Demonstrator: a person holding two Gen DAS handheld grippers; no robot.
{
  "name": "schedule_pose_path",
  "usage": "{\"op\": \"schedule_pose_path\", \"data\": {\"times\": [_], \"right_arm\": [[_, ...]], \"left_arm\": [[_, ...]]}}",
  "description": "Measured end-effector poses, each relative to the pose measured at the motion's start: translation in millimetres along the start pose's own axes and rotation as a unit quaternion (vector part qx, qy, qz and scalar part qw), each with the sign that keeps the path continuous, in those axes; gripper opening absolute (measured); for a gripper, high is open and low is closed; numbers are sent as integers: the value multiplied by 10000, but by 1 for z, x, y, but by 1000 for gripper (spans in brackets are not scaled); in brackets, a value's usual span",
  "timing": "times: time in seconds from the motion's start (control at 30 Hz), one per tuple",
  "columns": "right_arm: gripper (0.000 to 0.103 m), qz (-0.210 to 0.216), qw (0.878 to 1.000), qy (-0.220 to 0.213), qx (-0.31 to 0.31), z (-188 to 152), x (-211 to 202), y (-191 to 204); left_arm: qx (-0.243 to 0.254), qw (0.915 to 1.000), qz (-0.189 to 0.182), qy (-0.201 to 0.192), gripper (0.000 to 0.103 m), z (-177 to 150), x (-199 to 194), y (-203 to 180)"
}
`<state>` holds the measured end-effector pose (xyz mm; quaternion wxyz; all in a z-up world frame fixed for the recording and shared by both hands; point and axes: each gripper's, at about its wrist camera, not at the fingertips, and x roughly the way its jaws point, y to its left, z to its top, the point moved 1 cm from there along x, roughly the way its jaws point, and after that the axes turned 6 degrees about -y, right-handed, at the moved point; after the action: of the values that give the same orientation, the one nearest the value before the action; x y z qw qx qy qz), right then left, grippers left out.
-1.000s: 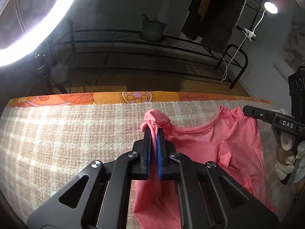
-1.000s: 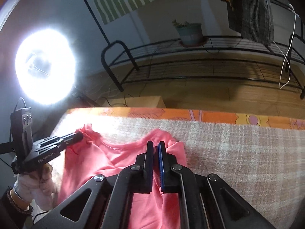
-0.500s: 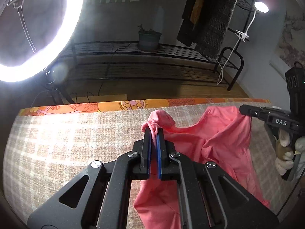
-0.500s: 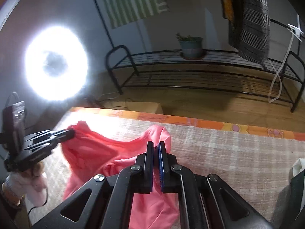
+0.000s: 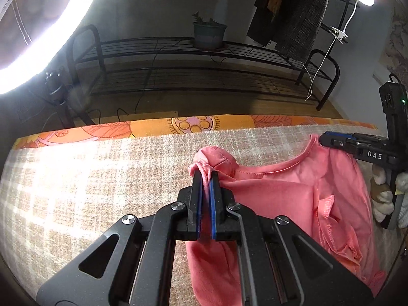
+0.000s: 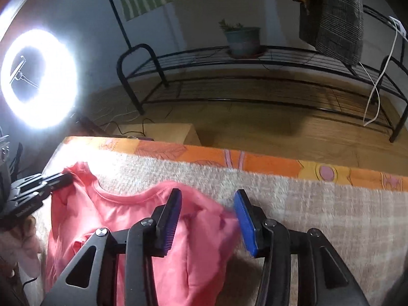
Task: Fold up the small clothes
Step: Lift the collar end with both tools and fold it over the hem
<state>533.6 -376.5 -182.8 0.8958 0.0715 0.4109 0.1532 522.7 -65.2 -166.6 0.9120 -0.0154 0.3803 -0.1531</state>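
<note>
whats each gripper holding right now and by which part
The left gripper is shut on the pink shirt at a bunched shoulder. The right gripper has just been opening; its pads stand apart over the shirt, gripping nothing.

We look from left wrist camera, close behind left gripper (image 5: 206, 178), tilted down across checked cloth (image 5: 102, 178), facing 12 o'clock toward black rack (image 5: 204, 58). Right wrist camera sits equally near behind right gripper (image 6: 207, 205), same heading. Both share pink shirt (image 5: 293, 193), rack, ring light (image 6: 38, 76); each sees other gripper at frame edge, 3 and 9 o'clock.
</note>
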Motion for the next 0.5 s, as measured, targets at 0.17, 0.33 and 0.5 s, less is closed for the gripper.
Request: {"op": "schedule_pose_path", "data": {"times": [0.17,0.33,0.5], "right_arm": [[0,31,9980,31,-635,-7,-6,26],[0,37,9981,-391,-482,-4,-50,34],[0,60,9963,-733,-439,-3,-112,47]], "left_arm": [[28,9998,-78,-193,2,3,-22,-8],[115,9988,-127,-468,2,7,-68,-19],[254,9972,-187,-675,2,-2,-120,-33]]}}
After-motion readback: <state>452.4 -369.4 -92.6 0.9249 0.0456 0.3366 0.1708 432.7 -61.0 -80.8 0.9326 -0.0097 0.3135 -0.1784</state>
